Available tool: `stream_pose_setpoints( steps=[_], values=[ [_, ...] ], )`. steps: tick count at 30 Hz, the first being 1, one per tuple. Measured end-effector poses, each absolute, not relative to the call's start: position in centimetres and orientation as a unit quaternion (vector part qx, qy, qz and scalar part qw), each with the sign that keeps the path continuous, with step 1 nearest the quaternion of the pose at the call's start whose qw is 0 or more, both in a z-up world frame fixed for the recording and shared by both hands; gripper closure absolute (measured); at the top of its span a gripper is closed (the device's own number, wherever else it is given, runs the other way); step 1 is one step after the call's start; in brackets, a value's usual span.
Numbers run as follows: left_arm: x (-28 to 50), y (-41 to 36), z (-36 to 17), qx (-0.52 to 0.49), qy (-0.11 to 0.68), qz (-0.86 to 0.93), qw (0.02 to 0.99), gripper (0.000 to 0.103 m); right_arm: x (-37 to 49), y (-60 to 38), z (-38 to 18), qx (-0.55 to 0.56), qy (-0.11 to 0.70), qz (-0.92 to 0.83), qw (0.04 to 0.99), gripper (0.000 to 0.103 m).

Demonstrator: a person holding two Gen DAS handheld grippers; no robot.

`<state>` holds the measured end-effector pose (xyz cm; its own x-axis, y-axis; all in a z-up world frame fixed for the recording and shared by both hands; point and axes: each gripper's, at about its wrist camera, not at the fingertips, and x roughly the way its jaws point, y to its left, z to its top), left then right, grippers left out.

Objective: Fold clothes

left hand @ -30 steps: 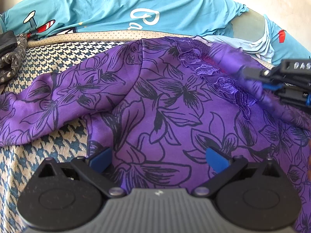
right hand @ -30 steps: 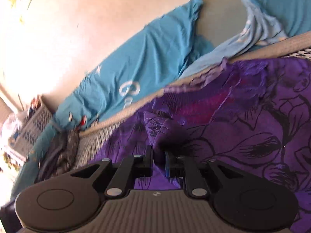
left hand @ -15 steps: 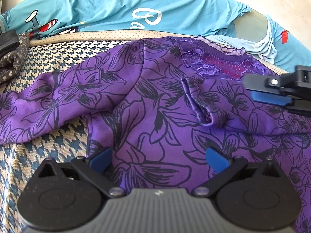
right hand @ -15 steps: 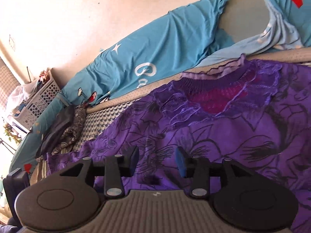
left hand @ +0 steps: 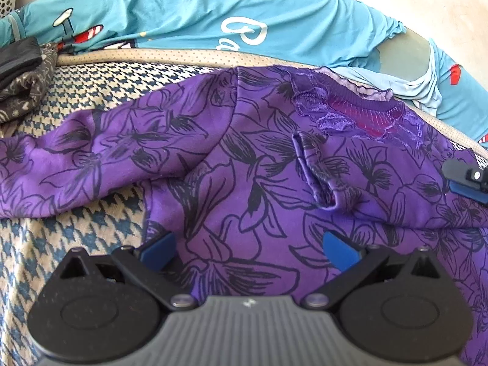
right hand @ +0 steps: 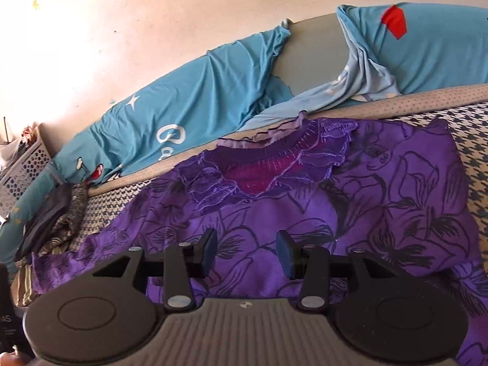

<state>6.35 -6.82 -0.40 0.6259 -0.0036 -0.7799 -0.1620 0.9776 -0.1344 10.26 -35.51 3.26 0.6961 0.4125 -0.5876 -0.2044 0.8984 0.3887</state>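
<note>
Blue printed sheet [left hand: 189, 21] behind houndstooth cover [left hand: 79, 225]; perforated basket [right hand: 26, 167] far left

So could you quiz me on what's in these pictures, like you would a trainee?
1. True or false: the right gripper is clamped on the purple top.
2. Which sleeve lies folded across the top's chest? A. the one on the left gripper's side B. the one on the right gripper's side C. neither
3. Fill in: behind the top lie pillows in ____ covers.

Key: 1. False; its jaws stand apart with nothing between them, as do those of the left gripper. 2. B; its cuff rests below the neckline. 3. Blue.
</note>
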Motion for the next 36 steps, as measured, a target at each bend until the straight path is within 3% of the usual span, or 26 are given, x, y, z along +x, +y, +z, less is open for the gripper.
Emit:
stream_pose_setpoints(
  steps=[9, 14, 25, 26, 27, 29, 34, 36],
  values=[
    [6.2, -2.8, 0.5, -0.133, 0.409, 0.109, 0.896, 0.000, 9.6, -28.5, 2.1, 0.090, 0.358, 0.242, 0.897, 0.056],
    [6.2, -0.5, 0.3, -0.169, 0.418, 0.122, 0.884, 0.000, 8.1, -24.0, 0.9, -0.016, 0.336, 0.257, 0.906, 0.047],
    [5.6, 2.1, 0.0, -0.188, 0.429, 0.130, 0.874, 0.000, 7.5, -19.0, -0.7, -0.206, 0.268, 0.229, 0.913, 0.047],
    [5.5, 2.4, -0.1, -0.192, 0.431, 0.132, 0.872, 0.000, 7.7, -18.8, -1.0, -0.213, 0.269, 0.227, 0.911, 0.052],
    [5.5, 2.8, -0.2, -0.195, 0.433, 0.134, 0.870, 0.000, 7.9, -18.7, -1.2, -0.218, 0.275, 0.223, 0.910, 0.066],
    [5.4, 3.6, -0.3, -0.204, 0.437, 0.139, 0.865, 0.000, 8.5, -18.5, -1.6, -0.221, 0.287, 0.218, 0.906, 0.078],
    [4.9, 5.2, -0.6, -0.213, 0.439, 0.151, 0.860, 0.000, 8.9, -18.2, -1.9, -0.209, 0.291, 0.209, 0.910, 0.085],
    [4.8, 5.6, -0.6, -0.209, 0.438, 0.153, 0.861, 0.000, 8.9, -18.0, -1.8, -0.205, 0.288, 0.205, 0.913, 0.093]
  ],
)
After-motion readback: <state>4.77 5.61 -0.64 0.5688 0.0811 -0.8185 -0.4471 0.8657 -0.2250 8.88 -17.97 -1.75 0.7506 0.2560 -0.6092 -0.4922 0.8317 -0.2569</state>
